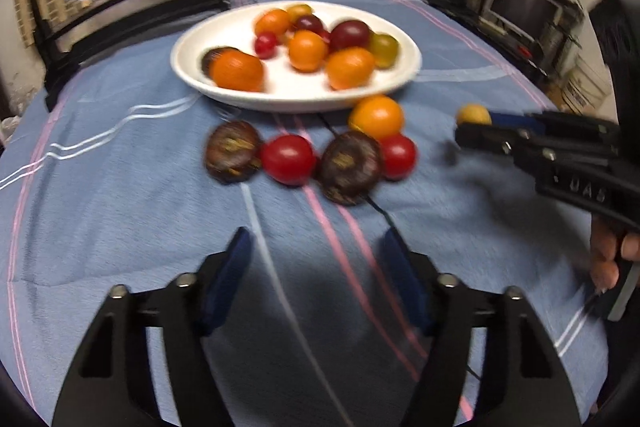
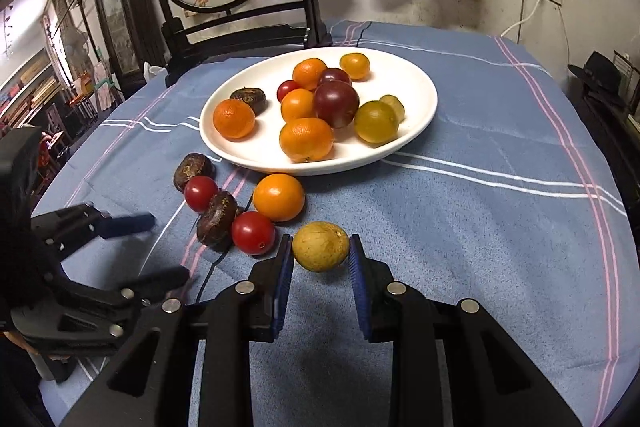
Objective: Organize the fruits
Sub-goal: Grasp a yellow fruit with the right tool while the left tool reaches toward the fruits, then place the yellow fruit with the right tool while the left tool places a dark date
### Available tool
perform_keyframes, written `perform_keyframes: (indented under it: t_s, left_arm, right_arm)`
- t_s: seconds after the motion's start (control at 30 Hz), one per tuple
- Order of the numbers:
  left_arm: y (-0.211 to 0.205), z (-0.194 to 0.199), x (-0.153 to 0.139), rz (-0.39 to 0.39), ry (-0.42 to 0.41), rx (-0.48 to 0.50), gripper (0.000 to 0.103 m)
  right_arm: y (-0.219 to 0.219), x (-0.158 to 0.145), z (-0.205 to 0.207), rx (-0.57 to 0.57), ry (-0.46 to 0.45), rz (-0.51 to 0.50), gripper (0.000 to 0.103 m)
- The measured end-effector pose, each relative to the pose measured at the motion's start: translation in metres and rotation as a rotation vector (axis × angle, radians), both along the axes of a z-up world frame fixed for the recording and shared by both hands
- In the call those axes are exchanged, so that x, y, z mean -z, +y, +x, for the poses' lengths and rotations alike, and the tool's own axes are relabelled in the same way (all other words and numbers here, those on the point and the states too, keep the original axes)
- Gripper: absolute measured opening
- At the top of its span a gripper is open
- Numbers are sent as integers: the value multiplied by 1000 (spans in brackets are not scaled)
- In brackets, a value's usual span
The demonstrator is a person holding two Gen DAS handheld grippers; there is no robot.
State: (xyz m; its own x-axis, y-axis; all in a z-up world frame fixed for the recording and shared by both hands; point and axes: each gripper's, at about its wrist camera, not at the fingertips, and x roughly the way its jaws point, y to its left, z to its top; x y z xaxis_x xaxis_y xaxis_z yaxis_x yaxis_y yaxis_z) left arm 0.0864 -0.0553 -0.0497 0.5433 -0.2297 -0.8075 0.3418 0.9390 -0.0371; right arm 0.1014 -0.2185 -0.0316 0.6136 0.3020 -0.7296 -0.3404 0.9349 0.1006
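Note:
A white plate (image 2: 420,125) holds several fruits: oranges, plums, green and red ones. On the blue cloth in front of it lie two dark brown fruits (image 2: 216,221), two red tomatoes (image 2: 253,231) and an orange (image 2: 279,197). My right gripper (image 2: 320,247) is open, its blue pads on either side of a yellow-brown fruit (image 2: 321,246) on the cloth, with small gaps. In the left wrist view the fruit (image 1: 473,115) shows at the right gripper's tips (image 1: 464,131). My left gripper (image 1: 316,243) is open and empty, short of the loose fruits (image 1: 288,159).
A dark wooden chair (image 2: 240,27) with a round embroidered panel stands behind the table's far edge. A thin black cable (image 1: 380,211) runs across the cloth under the loose fruits. Shelves and a screen (image 1: 520,7) stand beyond the right side.

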Motion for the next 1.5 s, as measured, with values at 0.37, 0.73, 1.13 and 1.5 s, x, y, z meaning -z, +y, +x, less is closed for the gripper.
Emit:
perform_keyframes:
  t_s: [0.37,0.73,1.13,1.5]
  left_arm:
    - [-29,13,5,74,-25,26,52]
    - [-21,37,-4,31,-53,-4,34]
    - [-33,44,-4,64,-94,20,24]
    - [-3,16,-36,3,-157,-23,24]
  right_arm:
    - [0,-12,-10,-34,-29,25,28]
    - [3,-11,-11,-38,-28,26,28]
    - [3,-8,-10,-36,-22,24,28]
    - [-1,-15,-12,-18,-56,60,28]
